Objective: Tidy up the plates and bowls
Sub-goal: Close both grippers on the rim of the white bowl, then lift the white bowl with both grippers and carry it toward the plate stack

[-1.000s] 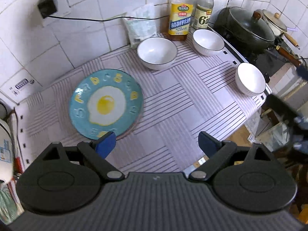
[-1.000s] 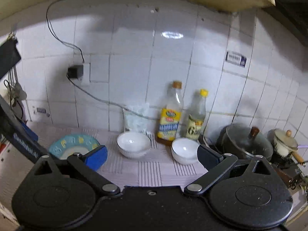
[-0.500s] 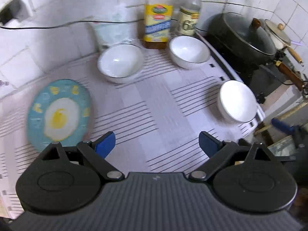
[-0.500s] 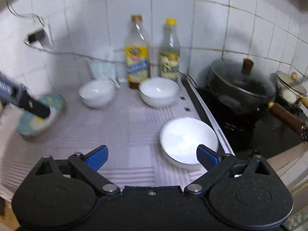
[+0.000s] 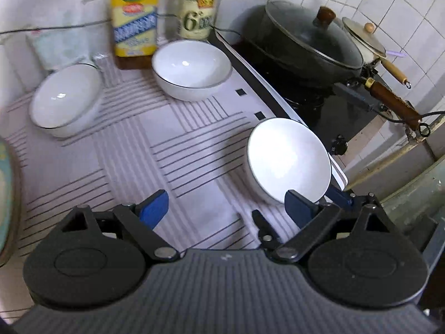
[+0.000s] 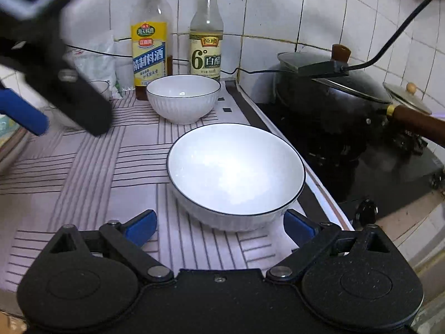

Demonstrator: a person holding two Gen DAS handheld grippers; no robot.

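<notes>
Three white bowls stand on the striped mat. The near bowl (image 6: pixel 236 176) sits at the mat's right edge, just ahead of my open right gripper (image 6: pixel 219 226), whose blue fingers stand wider than it. It also shows in the left wrist view (image 5: pixel 287 158), with my open, empty left gripper (image 5: pixel 229 208) just left of it. A second bowl (image 5: pixel 192 69) stands by the bottles and a third (image 5: pixel 65 100) at the back left. The blue egg plate's rim (image 5: pixel 7 194) shows at the far left.
Two bottles (image 6: pixel 151 39) (image 6: pixel 206 33) and a plastic bag (image 6: pixel 96 61) stand against the tiled wall. A black lidded wok (image 5: pixel 308 47) and a small pot (image 5: pixel 364 39) sit on the stove to the right. The left gripper's body (image 6: pixel 55 64) crosses the right view's upper left.
Both grippers have moved right and closer to the near bowl. The right gripper has dropped toward it, so the bowl now sits just ahead of its fingers. The plate has slid out of view.
</notes>
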